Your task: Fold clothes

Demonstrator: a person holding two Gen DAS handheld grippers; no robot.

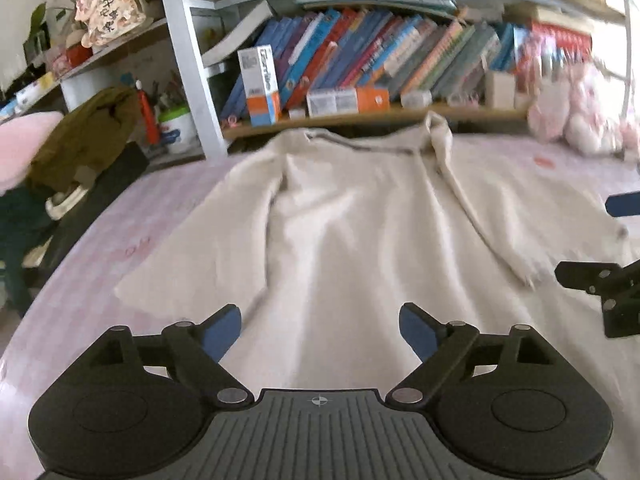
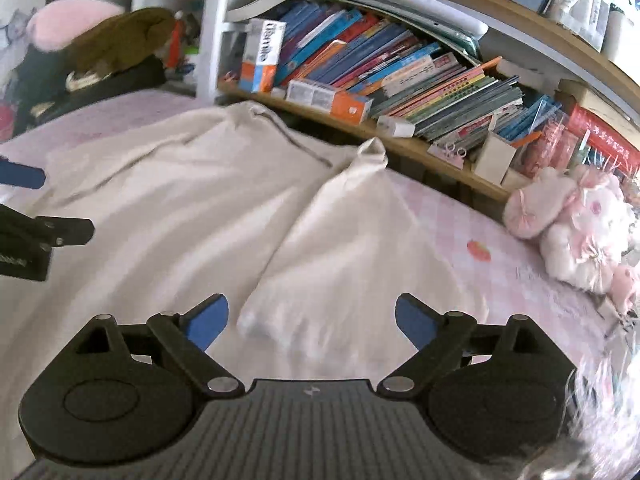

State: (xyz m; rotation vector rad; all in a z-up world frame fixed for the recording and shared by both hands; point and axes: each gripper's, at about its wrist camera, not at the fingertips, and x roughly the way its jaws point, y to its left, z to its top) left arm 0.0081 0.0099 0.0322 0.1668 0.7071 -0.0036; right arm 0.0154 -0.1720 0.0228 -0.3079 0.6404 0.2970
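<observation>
The cream garment's (image 1: 352,220) near hem is hidden behind the left hand-held gripper (image 1: 320,332).

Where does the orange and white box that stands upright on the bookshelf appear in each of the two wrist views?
Left wrist view: the orange and white box stands upper left of centre, above the cream garment.
Right wrist view: the box is near the top, left of centre, tilted.
Shared landmark: the pink plush toy, at the right edge in the left view and at the right in the right view.
</observation>
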